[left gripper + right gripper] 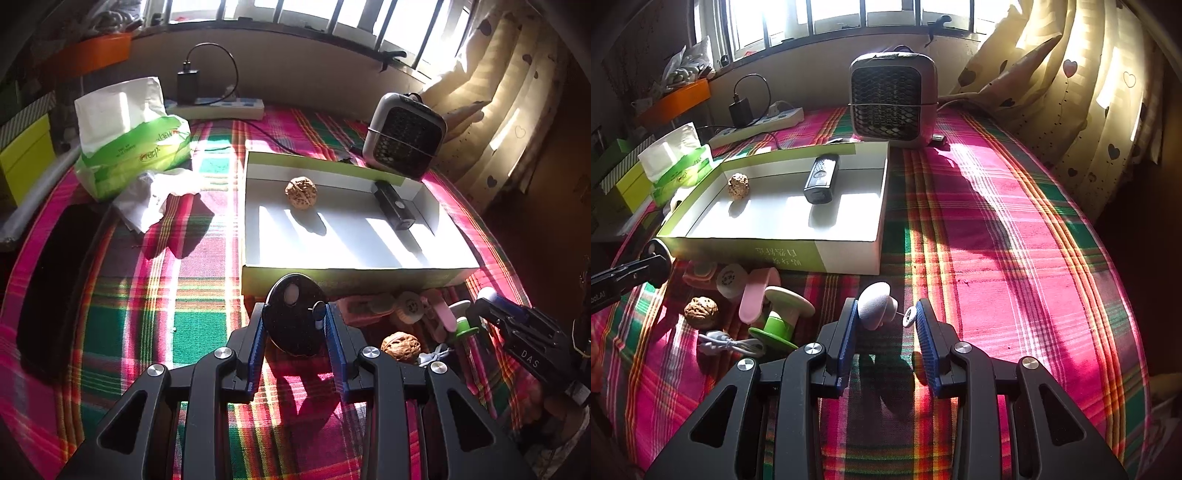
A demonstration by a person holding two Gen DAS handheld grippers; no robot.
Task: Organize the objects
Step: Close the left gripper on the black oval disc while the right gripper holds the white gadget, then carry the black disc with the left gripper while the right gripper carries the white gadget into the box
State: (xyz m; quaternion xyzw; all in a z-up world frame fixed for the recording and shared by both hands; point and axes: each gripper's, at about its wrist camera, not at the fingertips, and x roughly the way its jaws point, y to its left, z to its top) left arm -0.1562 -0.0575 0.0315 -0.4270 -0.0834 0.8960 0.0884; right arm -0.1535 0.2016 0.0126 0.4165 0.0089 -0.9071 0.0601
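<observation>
Plaid cloth (979, 206); left gripper (294, 314) jaws clamp glossy black disc (295, 314).

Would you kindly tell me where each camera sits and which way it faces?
Left wrist: on the left claw, looking down and forward at the black disc it grips and the box; the right claw shows at right.
Right wrist: on the right claw, holding a white piece; the left claw shows at left.
Shared: box, both walnuts, heater.
</observation>
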